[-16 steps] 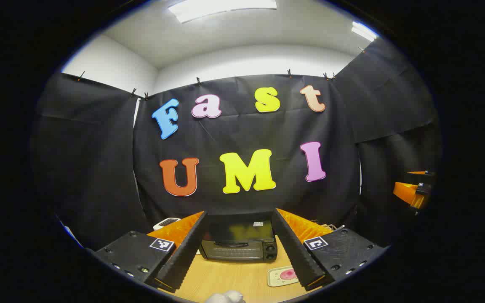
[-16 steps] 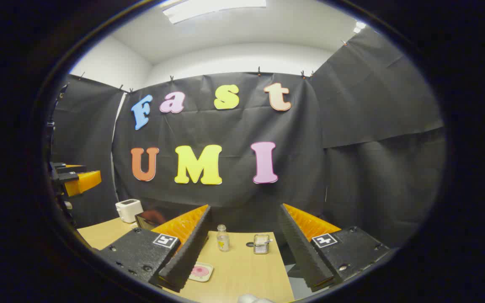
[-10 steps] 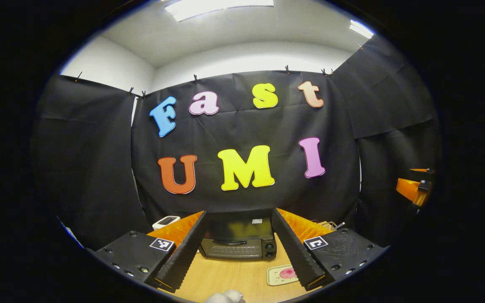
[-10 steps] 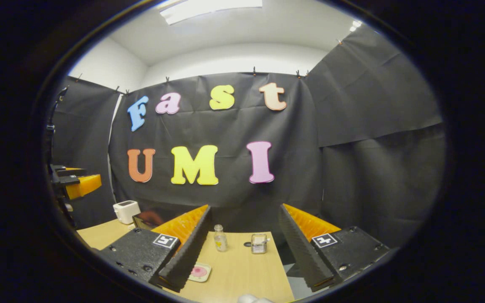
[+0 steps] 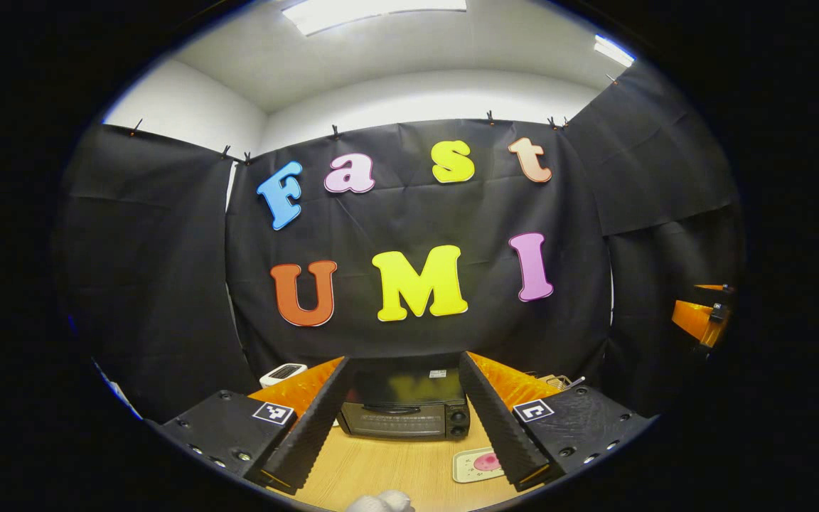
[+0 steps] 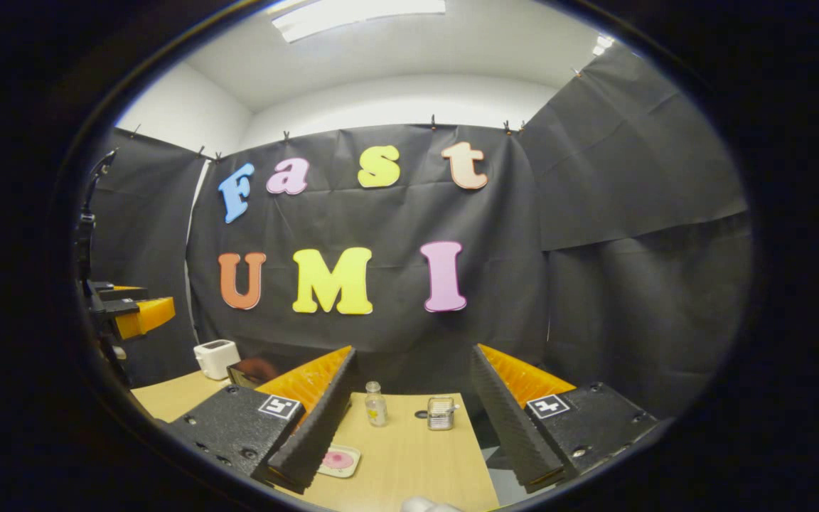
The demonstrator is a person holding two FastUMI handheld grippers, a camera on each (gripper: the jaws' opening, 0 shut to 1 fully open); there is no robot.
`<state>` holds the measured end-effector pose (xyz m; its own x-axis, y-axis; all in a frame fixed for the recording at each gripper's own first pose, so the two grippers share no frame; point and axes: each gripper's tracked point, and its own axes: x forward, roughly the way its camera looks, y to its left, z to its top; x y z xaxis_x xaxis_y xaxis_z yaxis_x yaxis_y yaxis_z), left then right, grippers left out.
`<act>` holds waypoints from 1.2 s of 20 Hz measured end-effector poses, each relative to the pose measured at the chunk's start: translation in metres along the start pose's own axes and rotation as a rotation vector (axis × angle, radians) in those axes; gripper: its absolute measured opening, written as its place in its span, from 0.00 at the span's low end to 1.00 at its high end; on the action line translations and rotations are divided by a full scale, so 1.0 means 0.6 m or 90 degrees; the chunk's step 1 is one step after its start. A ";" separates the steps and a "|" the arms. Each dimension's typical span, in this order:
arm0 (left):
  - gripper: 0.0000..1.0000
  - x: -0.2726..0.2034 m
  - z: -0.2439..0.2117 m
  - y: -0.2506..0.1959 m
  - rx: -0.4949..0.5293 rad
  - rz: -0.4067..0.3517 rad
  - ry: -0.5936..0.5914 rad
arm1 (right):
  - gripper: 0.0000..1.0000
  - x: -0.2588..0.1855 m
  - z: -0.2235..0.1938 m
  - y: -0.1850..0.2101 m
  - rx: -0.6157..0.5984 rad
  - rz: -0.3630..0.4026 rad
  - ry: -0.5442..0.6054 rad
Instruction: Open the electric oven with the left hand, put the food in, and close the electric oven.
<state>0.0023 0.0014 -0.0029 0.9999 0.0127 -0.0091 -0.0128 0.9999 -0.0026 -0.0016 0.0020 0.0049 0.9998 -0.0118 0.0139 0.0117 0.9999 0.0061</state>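
Fingers of the left gripper stand spread wide with nothing between them, raised above the wooden worktop. Framed in that gap, at the back of the worktop, sits the electric oven, black, its door shut. Just in front of the oven and toward its right side lies a small tray carrying the pink food. A white appliance sits off the oven's left end.

The right gripper is likewise spread wide and empty, touching nothing. Its view takes in the worktop to the right of the oven: a small glass bottle and a clear jar stand side by side, well apart from the oven. The tray shows at the left finger's tip, and a corner of the oven peeks out behind that finger.
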 end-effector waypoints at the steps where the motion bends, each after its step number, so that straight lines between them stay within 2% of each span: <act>1: 0.96 0.000 0.003 0.003 -0.002 0.002 -0.005 | 1.00 -0.003 -0.001 0.003 0.000 0.002 0.000; 2: 0.96 0.000 0.007 0.009 -0.002 0.008 -0.012 | 0.97 -0.003 -0.001 0.006 -0.003 0.002 0.001; 3: 0.96 0.002 0.005 0.016 -0.006 0.015 -0.013 | 1.00 -0.002 0.004 0.006 -0.010 0.002 -0.001; 6: 0.96 0.001 0.003 0.025 0.007 0.017 -0.015 | 1.00 -0.005 0.020 0.013 -0.033 -0.002 -0.015; 7: 0.96 0.001 0.002 0.032 0.012 0.019 -0.016 | 0.97 -0.004 0.023 0.019 -0.033 -0.001 -0.019; 8: 0.96 0.002 -0.005 0.035 0.011 0.019 -0.008 | 1.00 -0.003 0.024 0.031 -0.032 0.008 -0.017; 10: 0.96 0.001 -0.025 0.040 0.017 0.017 0.008 | 0.97 -0.001 0.021 0.050 -0.028 0.020 -0.013; 16: 0.96 0.027 -0.063 0.069 0.009 0.000 0.029 | 1.00 0.016 0.033 0.083 -0.031 0.018 -0.017; 17: 0.96 0.037 -0.071 0.074 0.009 -0.006 0.033 | 0.97 0.021 0.035 0.088 -0.030 0.015 -0.016; 19: 0.96 0.068 -0.087 0.082 0.016 -0.023 0.037 | 1.00 0.030 0.040 0.095 -0.026 0.005 -0.019; 20: 0.96 0.088 -0.101 0.084 0.017 -0.032 0.044 | 0.96 0.034 0.041 0.098 -0.024 0.001 -0.020; 21: 0.96 0.110 -0.114 0.085 0.016 -0.044 0.046 | 1.00 0.034 0.039 0.101 -0.025 -0.006 -0.019; 24: 0.96 0.194 -0.162 0.083 0.006 -0.065 0.046 | 1.00 0.032 0.034 0.113 -0.032 -0.024 -0.007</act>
<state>0.1171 0.0527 -0.1016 0.9927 -0.0884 -0.0815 0.0889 0.9960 0.0022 0.0181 0.0696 0.0261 0.9985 -0.0494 0.0252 0.0505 0.9978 -0.0431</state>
